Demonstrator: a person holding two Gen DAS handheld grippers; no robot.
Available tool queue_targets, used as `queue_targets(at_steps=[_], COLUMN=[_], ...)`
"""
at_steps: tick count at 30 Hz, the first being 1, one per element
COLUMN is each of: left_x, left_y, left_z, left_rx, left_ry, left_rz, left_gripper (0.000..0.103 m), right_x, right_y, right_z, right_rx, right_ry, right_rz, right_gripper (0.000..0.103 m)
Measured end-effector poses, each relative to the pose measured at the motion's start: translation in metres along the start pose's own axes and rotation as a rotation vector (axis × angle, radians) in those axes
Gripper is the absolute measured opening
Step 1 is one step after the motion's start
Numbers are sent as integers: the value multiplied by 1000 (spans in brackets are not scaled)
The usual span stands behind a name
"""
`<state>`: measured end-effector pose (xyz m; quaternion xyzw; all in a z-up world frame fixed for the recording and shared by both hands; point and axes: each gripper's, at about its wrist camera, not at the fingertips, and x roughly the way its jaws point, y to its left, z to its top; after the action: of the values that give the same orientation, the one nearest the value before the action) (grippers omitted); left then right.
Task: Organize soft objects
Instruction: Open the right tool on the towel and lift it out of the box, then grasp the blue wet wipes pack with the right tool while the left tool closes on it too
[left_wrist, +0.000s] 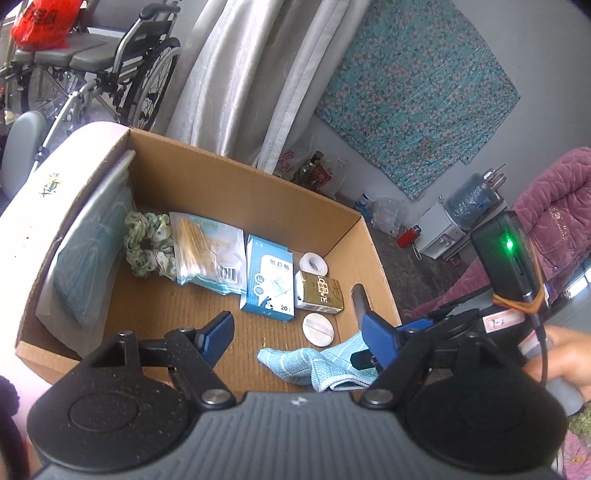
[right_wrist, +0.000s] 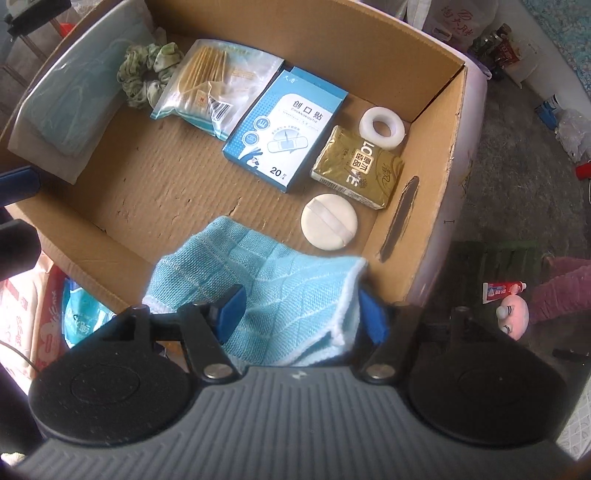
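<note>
Fingers apart on both grippers, nothing gripped.
Right gripper (right_wrist: 299, 314) jaws straddle blue cloth (right_wrist: 258, 291), pads not pressing; cloth lies at near edge of cardboard box (right_wrist: 436, 122), beside round puff (right_wrist: 330, 224). Left gripper (left_wrist: 299, 332) wide, empty, over box.

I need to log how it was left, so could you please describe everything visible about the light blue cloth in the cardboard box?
The light blue cloth is a soft woven towel with a pale grid pattern and white edging. It lies loosely crumpled and folded on the floor of the cardboard box, in the near corner, just below the round white powder puff. The right tongs stand open astride it, blue pads on either side, not pinching it.
</note>
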<state>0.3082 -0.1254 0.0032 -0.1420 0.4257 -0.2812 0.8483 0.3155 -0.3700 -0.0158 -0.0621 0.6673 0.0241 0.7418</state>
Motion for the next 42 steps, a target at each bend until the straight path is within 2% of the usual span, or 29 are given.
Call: queue_targets(at_steps=[5,9,11,17,19,22,24,27,31,34,37,42], left_x=[-29,-49,-57,-77,-86,-96,-102,-104,-103,-99,-89,-71], left_y=[2,6,9,23,26,28,27,25,17,14,6,-10], left_z=[-4,-15,-23,-46,-55,-67,-78,-97,-122,-137,-151,-162], left_rx=[8,10,22,33,33,38,50,70,132,139,158,243], left_ry=[-58,-79,-74,-22,-22,-11,-1,33,83,120,160,164], left_rz=[25,39,61,113,124,135,127,115,159,167,179,196], left_gripper=[82,87,90,90,91,91,91,92,92,93,93,93], right_x=[-40,-49,-32,40,39,5,-30,-79,-119,-117,-90,-49], right_y=[-5,-2,1,-7,-14,-16,-15,-10,-2,12,26,50], right_z=[-6,4,10,4,-2,-16,-32,-70,-131,-174,-209,-235], right_rx=[25,57,91,286,342,337,310,282,273,307,389,465], right_ry=[-105,-186,-166,24,12,-124,-234,-379,-498,-532,-509,-482], right_rz=[27,124,177,321,369,382,391,473,590,632,662,676], right_gripper=[63,58,58,59,59,65,74,83,92,97,98,98])
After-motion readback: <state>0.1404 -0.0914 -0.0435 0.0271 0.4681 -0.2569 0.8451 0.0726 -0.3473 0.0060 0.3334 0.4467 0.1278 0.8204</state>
